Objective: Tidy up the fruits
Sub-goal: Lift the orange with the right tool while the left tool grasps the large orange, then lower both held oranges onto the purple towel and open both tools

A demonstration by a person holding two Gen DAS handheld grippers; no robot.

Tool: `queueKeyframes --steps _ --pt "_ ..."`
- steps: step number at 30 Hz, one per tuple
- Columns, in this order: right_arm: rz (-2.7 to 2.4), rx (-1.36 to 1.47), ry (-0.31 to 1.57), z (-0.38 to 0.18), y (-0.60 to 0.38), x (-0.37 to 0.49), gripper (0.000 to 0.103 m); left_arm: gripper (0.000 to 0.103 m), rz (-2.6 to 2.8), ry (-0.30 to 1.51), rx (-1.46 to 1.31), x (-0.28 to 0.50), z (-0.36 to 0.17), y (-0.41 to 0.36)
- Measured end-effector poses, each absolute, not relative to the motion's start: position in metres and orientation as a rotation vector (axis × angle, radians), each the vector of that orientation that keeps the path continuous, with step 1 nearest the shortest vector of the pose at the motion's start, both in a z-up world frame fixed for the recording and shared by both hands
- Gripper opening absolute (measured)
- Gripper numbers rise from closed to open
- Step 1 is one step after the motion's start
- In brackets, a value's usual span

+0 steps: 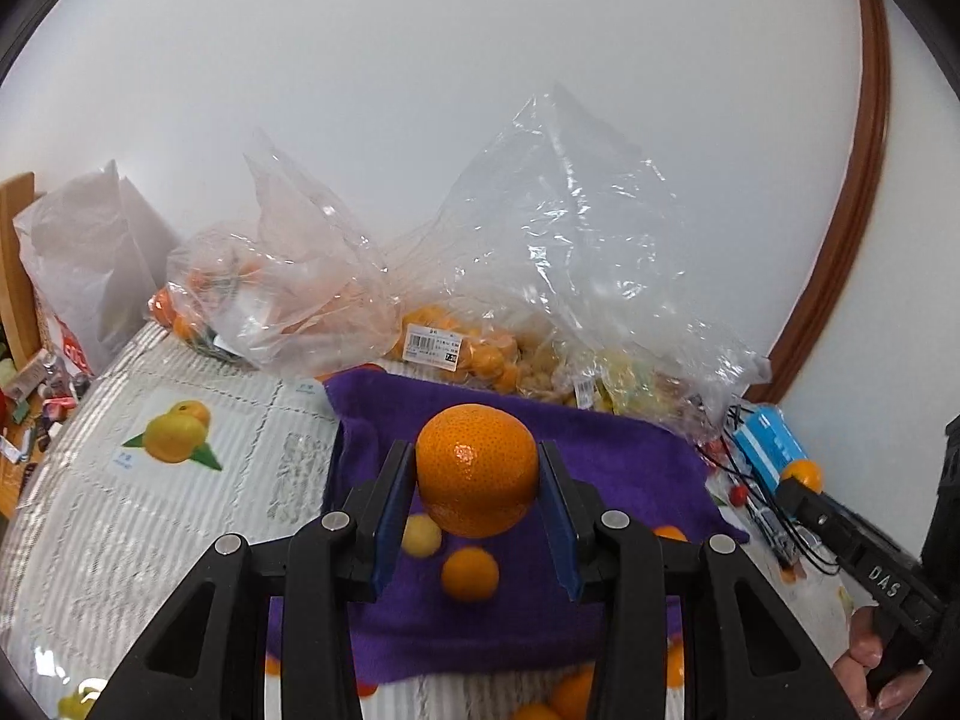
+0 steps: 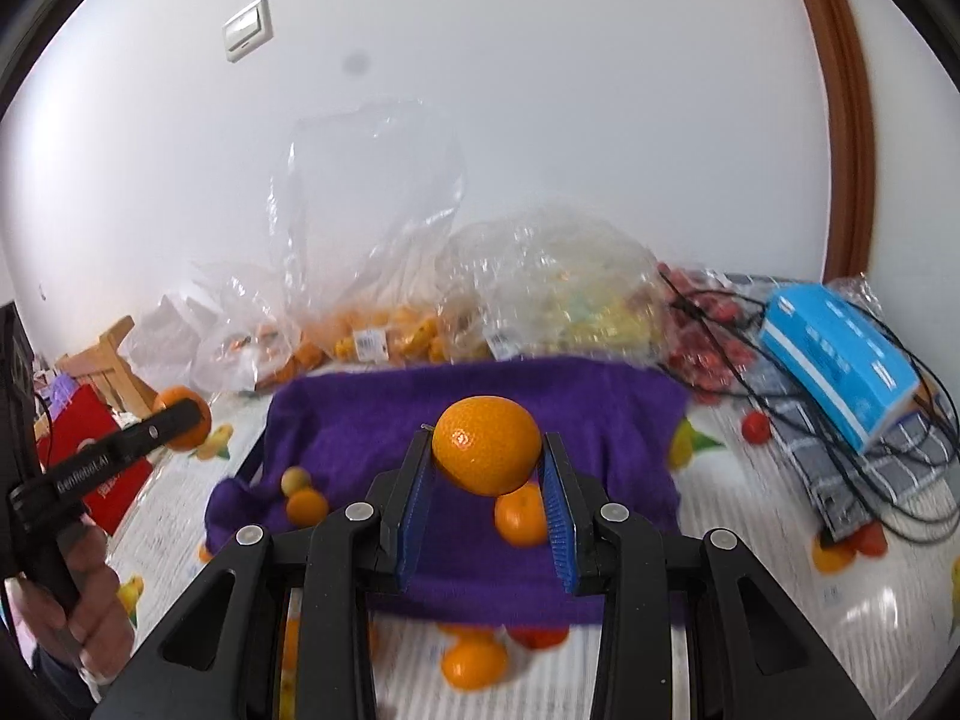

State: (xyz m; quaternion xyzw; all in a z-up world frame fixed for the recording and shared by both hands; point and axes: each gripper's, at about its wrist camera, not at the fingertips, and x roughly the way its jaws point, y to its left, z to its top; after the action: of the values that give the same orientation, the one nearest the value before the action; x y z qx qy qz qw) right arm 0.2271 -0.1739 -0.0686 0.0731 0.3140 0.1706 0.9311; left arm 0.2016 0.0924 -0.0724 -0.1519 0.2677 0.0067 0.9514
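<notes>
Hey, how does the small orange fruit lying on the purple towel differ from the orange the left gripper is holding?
The held orange is clearly bigger than the small fruit. The held orange is clamped between the left gripper's jaws, above the purple towel; the small fruit lies loose on the towel. The held orange shows a pitted, shiny peel; the small fruit looks blurred. Both are round and orange.

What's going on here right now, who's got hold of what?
A person is sorting fruit with a hand-held gripper in each hand. The left hand-held gripper is clamped on an orange, and the right hand-held gripper grips another orange, both held above the purple towel. A few small fruits already lie on the towel, and bags of fruit sit behind it against the wall.
</notes>
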Motion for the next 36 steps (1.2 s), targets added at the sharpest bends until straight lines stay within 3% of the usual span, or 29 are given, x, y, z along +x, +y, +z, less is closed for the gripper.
queueKeyframes --steps 9,36 --pt "0.334 0.182 0.701 -0.100 -0.179 0.263 0.035 0.039 0.067 0.590 -0.265 0.219 -0.109 0.095" --pt "0.246 0.129 0.776 -0.135 -0.182 0.280 0.035 0.039 0.065 0.542 -0.269 0.211 -0.110 0.098"
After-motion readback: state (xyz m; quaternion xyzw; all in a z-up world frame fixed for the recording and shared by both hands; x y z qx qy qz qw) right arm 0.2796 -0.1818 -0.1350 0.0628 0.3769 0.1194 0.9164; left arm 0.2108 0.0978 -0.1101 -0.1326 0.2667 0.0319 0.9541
